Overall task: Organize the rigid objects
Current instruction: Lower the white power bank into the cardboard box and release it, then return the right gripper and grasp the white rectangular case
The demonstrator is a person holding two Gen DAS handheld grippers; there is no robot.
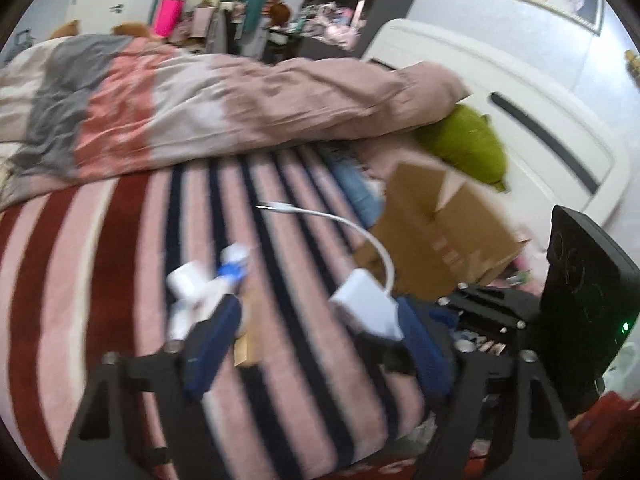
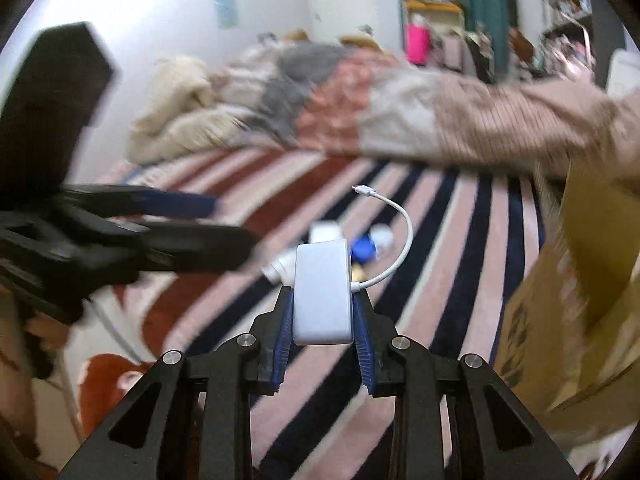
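Above a bed spread with a pink, red and navy striped blanket (image 2: 328,176), the right gripper (image 2: 323,312) pinches a white adapter (image 2: 323,292) between its blue pads (image 2: 282,344), the flat box standing upright and lifted clear of the cover. Its short white cable (image 2: 404,236) arcs up and over to the right, the plug hanging free in the air. On the blanket just beyond the adapter lies a blurred cluster of small white and blue objects (image 2: 360,246), too smeared to tell apart. Coming in from the left of the right wrist view, the left gripper (image 2: 224,220) stands with its jaws spread and nothing between them; in its own view the blue fingers (image 1: 212,344) frame bare stripes, with the adapter (image 1: 366,308) in front of the right-hand finger. An open cardboard box (image 1: 436,224) sits at the right edge of the bed, close beside the held adapter, and a green cushion (image 1: 468,144) lies behind it. A rumpled pink and grey duvet (image 1: 200,108) is heaped across the far side, against a white headboard (image 1: 520,92).
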